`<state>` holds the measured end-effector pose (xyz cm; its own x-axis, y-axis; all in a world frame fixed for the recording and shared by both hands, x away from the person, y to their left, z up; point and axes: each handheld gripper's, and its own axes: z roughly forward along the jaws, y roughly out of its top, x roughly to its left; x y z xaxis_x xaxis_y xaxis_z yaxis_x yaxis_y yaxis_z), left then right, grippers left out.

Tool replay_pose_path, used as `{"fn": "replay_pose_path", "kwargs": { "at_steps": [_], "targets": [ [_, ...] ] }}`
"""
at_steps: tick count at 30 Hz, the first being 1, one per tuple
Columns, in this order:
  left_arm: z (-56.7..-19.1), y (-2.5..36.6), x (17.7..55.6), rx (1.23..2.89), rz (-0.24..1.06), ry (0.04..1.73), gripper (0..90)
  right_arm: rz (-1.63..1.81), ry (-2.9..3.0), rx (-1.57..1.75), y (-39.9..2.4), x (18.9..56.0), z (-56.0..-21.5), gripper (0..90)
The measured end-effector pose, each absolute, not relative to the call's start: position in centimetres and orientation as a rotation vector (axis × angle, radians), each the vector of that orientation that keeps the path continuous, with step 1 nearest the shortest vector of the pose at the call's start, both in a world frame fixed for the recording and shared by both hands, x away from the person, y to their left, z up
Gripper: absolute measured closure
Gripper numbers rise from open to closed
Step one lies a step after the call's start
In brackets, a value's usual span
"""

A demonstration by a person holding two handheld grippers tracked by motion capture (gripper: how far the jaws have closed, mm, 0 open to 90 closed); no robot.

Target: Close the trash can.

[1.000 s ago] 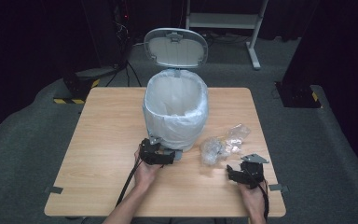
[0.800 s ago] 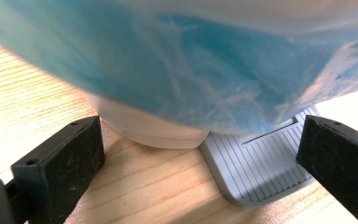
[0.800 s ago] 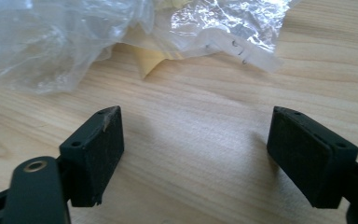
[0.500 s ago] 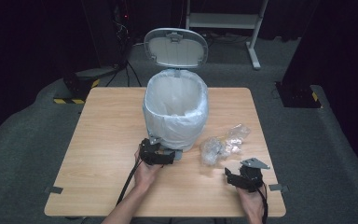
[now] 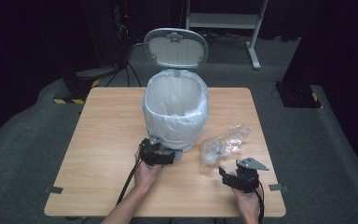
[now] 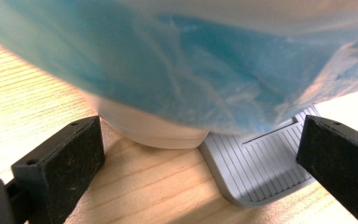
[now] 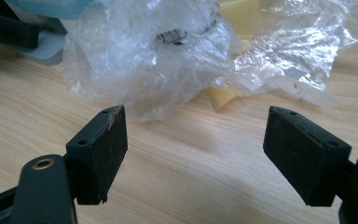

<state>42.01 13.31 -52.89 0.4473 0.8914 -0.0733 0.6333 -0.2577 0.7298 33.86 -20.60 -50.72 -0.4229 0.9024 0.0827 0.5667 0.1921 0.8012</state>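
crumpled plastic wrap (image 5: 223, 143) lies on table (image 5: 98, 140), right of lined bin (image 5: 176, 112), just ahead of right gripper (image 5: 224, 173); jaws wide, just eased in slightly, nothing between. left gripper (image 5: 161, 154) at bin base, jaws wide astride pedal (image 6: 256, 168), gripping nothing.

You see the crumpled clear plastic wrapping (image 5: 223, 144) lying loose on the table, just beside the white-lined pedal bin (image 5: 176, 112).

bin (image 5: 176, 112) mid-table (image 5: 98, 140) | pedal (image 6: 261, 163) at its front | crumpled plastic wrap (image 5: 223, 144) right of bin
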Motion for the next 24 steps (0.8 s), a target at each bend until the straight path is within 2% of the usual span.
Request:
{"fn": "replay_pose_path", "kwargs": {
  "at_steps": [10,24],
  "targets": [
    [-52.9,13.3,42.0,1.999,0.469,1.271,1.0,1.169,2.047,1.337,-20.0,33.9,-49.5,23.0],
    [-52.9,13.3,42.0,1.999,0.468,1.271,1.0,1.185,2.063,1.263,-18.4,35.8,-47.2,22.7]
  ]
}}
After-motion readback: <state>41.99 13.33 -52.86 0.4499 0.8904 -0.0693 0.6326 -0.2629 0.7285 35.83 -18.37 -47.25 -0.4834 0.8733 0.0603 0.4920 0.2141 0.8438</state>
